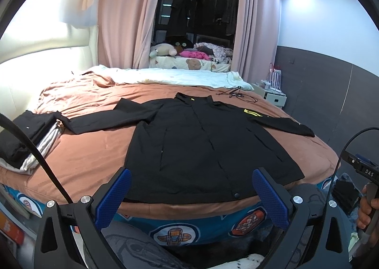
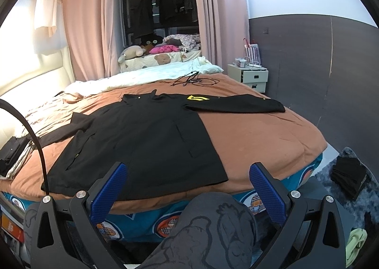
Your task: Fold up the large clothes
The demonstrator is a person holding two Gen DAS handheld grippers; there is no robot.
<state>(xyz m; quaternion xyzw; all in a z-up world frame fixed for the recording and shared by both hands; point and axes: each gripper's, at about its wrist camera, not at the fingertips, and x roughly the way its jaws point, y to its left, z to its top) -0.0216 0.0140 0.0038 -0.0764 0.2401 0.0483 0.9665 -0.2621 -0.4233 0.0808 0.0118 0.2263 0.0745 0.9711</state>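
Only your left view is showing your hand (image 1: 366,207). The black jacket (image 1: 201,143) is lying flat on the bed (image 1: 94,150), sleeves spread. Your left claw (image 1: 190,194) and right claw (image 2: 187,192) are both gaping apart, holding nothing.

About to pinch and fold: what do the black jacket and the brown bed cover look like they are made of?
Black jacket: thin, smooth woven cloth, perhaps synthetic; it lies flat with crisp edges, a matte surface and snap buttons. Brown bed cover: soft, matte, slightly fuzzy fabric, perhaps fleece or brushed cotton; it shows gentle rumples and no shine. Neither can be confirmed by sight.
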